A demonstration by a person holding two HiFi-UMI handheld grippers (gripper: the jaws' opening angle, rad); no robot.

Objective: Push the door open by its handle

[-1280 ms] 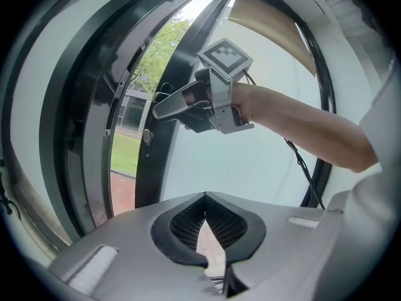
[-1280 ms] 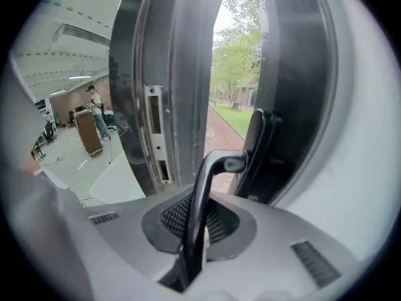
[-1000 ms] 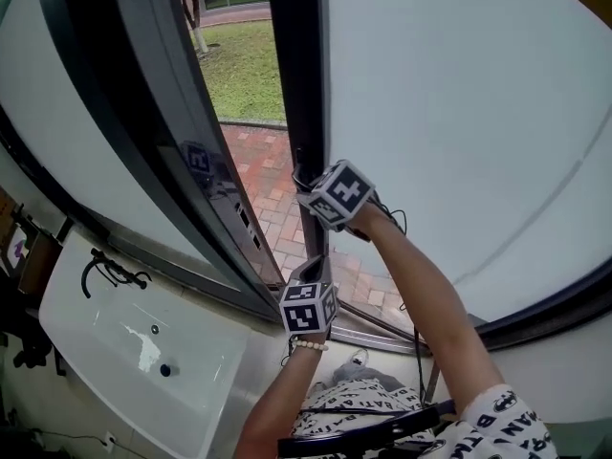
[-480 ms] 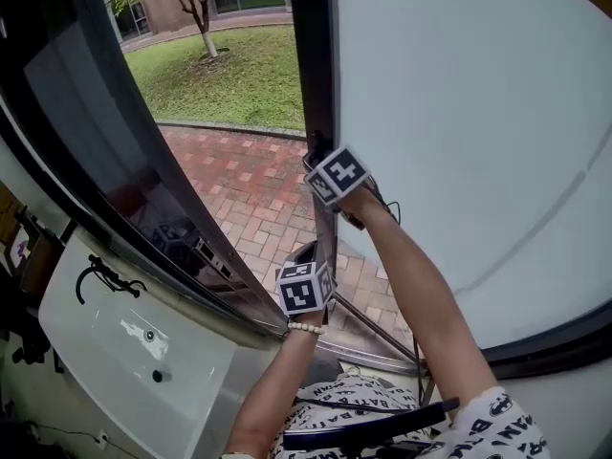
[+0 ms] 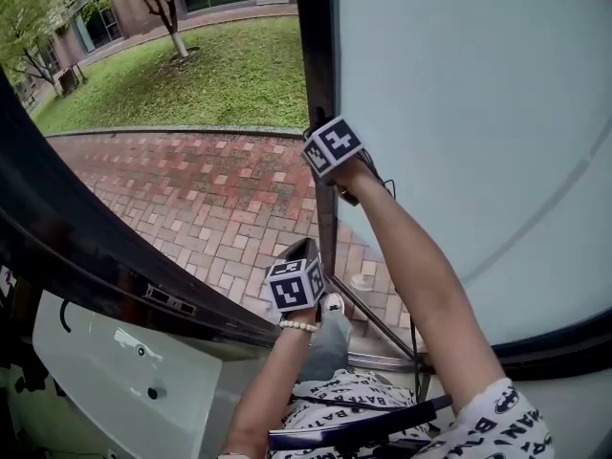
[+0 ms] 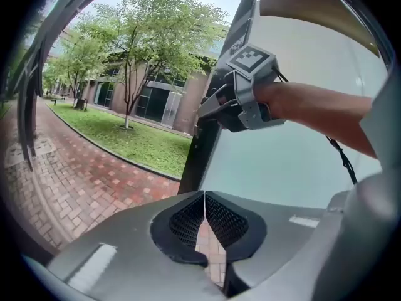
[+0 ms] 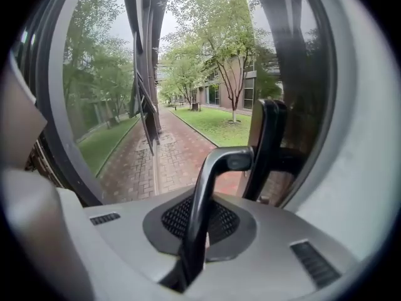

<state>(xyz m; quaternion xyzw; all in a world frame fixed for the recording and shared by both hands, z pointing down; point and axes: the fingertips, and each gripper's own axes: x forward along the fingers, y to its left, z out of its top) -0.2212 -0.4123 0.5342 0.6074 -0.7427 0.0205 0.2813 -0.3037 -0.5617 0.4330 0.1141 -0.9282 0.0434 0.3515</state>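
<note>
The dark lever handle (image 7: 216, 168) sits on the black edge frame (image 5: 319, 65) of a frosted glass door (image 5: 459, 113). My right gripper (image 7: 199, 221) is closing tight on this lever, which runs down between its mesh pads. In the head view the right gripper (image 5: 323, 134) is raised against the door's edge, with its marker cube toward me. My left gripper (image 6: 204, 221) is shut with nothing in it. It hangs lower in the doorway, below the right one, as the left gripper (image 5: 298, 254) in the head view. The doorway stands wide open onto the outdoors.
A red brick path (image 5: 210, 199) and a lawn (image 5: 191, 75) with trees lie beyond the opening. A dark curved frame (image 5: 86, 247) crosses the left side, with a white sink (image 5: 115, 371) below it. A metal threshold rail (image 5: 382, 357) runs at the door's foot.
The gap between the door's edge and the dark frame at left has widened a lot, showing more path and lawn. Both grippers have risen slightly, the right still on the handle.
</note>
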